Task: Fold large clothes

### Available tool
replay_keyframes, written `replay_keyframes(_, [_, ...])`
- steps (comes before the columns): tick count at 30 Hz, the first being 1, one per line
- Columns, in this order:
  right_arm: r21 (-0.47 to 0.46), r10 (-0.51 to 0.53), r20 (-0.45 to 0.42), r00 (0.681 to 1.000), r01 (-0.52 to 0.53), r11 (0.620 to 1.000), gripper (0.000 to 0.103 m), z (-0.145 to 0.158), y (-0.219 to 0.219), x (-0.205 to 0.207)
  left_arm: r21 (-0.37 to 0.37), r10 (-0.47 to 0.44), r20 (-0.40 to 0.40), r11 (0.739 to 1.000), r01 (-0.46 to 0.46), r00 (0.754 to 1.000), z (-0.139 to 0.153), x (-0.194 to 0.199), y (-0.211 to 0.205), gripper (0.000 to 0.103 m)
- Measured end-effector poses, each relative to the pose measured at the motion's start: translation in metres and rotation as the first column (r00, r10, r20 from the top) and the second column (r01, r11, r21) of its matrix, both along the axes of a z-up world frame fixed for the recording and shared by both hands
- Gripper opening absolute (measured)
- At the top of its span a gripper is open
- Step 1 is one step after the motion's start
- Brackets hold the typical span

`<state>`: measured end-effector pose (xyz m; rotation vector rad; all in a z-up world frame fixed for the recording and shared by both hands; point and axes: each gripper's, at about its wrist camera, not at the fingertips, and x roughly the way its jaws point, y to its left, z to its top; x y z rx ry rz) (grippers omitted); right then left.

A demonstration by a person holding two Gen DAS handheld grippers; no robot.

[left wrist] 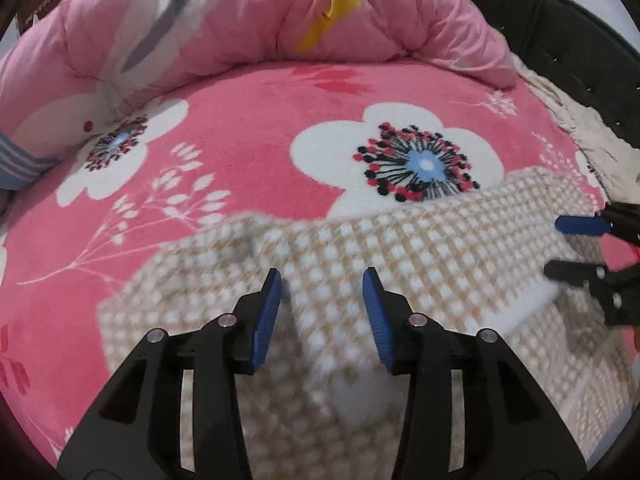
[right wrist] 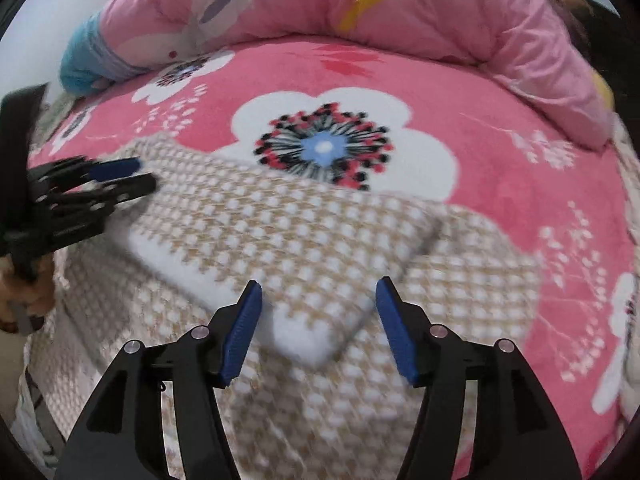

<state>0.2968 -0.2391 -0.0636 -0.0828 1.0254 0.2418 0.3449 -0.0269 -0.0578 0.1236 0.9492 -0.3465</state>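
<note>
A beige-and-white checked garment [left wrist: 420, 248] lies spread on a pink flowered blanket [left wrist: 248, 152]. One part of it is folded over into a thick flap [right wrist: 280, 248] with a white edge. My left gripper [left wrist: 322, 280] hovers over a raised fold of the garment, open, its blue pads clear of the cloth. My right gripper [right wrist: 320, 286] is open too, and the flap's near corner lies between its fingers without being pressed. Each gripper shows in the other's view: the right gripper [left wrist: 556, 246] at the garment's right edge, the left gripper [right wrist: 144, 176] at its left edge.
A rolled pink quilt [left wrist: 240, 28] runs along the back of the bed, with a yellow patch [left wrist: 336, 12] on it. A blue striped cloth [right wrist: 86, 64] lies at the left. A dark headboard [left wrist: 568, 40] and a white cloth [left wrist: 580, 128] border the right. A hand [right wrist: 24, 292] holds the left gripper.
</note>
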Motion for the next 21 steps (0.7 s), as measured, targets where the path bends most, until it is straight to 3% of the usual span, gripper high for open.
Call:
replay_keyframes(4, [0.094,0.037,0.066,0.997,-0.043,0.995,0.058,0.017,0.019,0.0,-0.034,-0.052,0.052,0.998,0.054,0.997,0.014,-0.022,-0.006,0.042])
replay_keyframes(6, [0.073,0.056,0.056,0.997,-0.06,0.996,0.058,0.008,0.035,0.004,0.036,-0.077,0.031,0.996,0.076,0.997,0.005,-0.03,-0.02,0.046])
replay_keyframes(8, [-0.025,0.051,0.003,0.999,-0.051,0.998,0.059,-0.017,0.047,0.009,0.16,-0.097,0.039,0.983,0.09,0.995,-0.011,-0.041,-0.034,0.046])
replay_keyframes(12, [0.021,0.011,0.018,1.0,-0.012,1.0,0.059,-0.014,0.034,-0.027,0.234,-0.08,0.063,0.97,0.063,0.995,0.0,-0.061,-0.028,0.057])
replay_keyframes(15, [0.05,-0.029,0.036,0.999,0.027,0.998,0.065,0.002,0.022,-0.062,0.215,-0.056,0.086,0.976,0.036,0.995,0.017,-0.085,-0.008,0.058])
replay_keyframes(19, [0.08,-0.037,0.117,0.992,0.028,0.996,0.086,0.023,0.02,-0.116,0.145,-0.009,0.121,0.989,-0.009,0.993,0.037,-0.128,0.02,0.073])
replay_keyframes(21, [0.097,-0.038,0.141,0.989,0.024,0.995,0.089,0.027,0.024,-0.142,0.106,0.018,0.129,0.994,-0.032,0.992,0.044,-0.155,0.032,0.081])
